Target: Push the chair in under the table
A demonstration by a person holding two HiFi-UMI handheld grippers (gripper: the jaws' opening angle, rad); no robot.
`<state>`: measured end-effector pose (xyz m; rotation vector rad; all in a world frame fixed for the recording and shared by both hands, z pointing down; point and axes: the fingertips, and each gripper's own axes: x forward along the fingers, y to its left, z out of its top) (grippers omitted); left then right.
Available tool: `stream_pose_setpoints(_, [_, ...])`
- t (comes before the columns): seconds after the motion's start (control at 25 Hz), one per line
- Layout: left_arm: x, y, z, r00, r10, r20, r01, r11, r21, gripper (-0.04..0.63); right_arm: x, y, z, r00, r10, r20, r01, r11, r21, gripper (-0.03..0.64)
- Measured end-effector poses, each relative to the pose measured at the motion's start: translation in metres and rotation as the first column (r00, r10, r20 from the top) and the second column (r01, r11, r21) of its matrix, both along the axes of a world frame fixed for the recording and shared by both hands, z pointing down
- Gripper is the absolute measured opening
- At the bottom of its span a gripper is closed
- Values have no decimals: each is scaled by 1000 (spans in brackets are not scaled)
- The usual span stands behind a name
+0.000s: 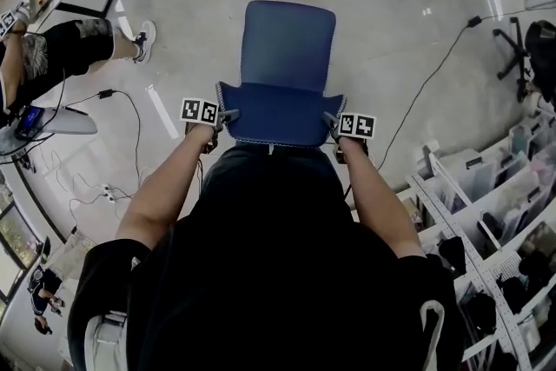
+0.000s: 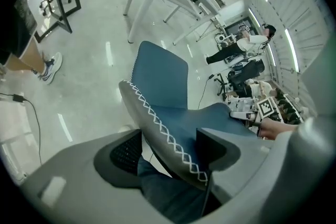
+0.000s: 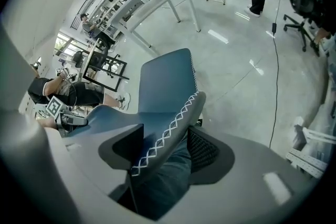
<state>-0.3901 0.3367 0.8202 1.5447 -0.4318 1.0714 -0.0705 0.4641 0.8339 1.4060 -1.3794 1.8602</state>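
Both of my grippers are clamped on the chair (image 1: 287, 48). The left gripper (image 1: 219, 119) has its jaws closed on the left edge of the backrest (image 1: 280, 114) and the right gripper (image 1: 335, 124) on the right edge. Each gripper view shows the stitched rim held between the pads. The chair stands on open floor just in front of me with its seat pointing away, and the table (image 2: 140, 2) is well apart on the far side. To push well, I judge I should keep both grips level and press evenly, so the chair travels straight and does not swivel. I should also aim the seat into the gap between the white table legs, not at one of them. A cable (image 1: 427, 87) lies on the floor to the right, so my line should stay clear of it. The head view shows how evenly my grippers sit on the backrest, but almost nothing of the table. The gripper views show its slanted legs and top far ahead, which is what I need for aiming.
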Motion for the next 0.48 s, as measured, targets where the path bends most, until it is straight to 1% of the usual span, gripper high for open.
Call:
stream_pose_setpoints(0.2, [7, -2, 13, 999, 20, 39, -20, 1000, -9, 309, -3, -4, 10, 1000, -15, -11, 15, 1000, -21, 302])
stream_pose_setpoints(0.32, [7, -3, 21, 999, 3, 50, -2, 1000, -12, 316, -5, -6, 18, 1000, -19, -15, 18, 999, -40, 304])
stream_pose_setpoints(0.48, [11, -5, 37, 998, -28, 62, 30, 999, -27, 327, -3, -8, 32, 997, -50, -50, 47, 996, -70, 304])
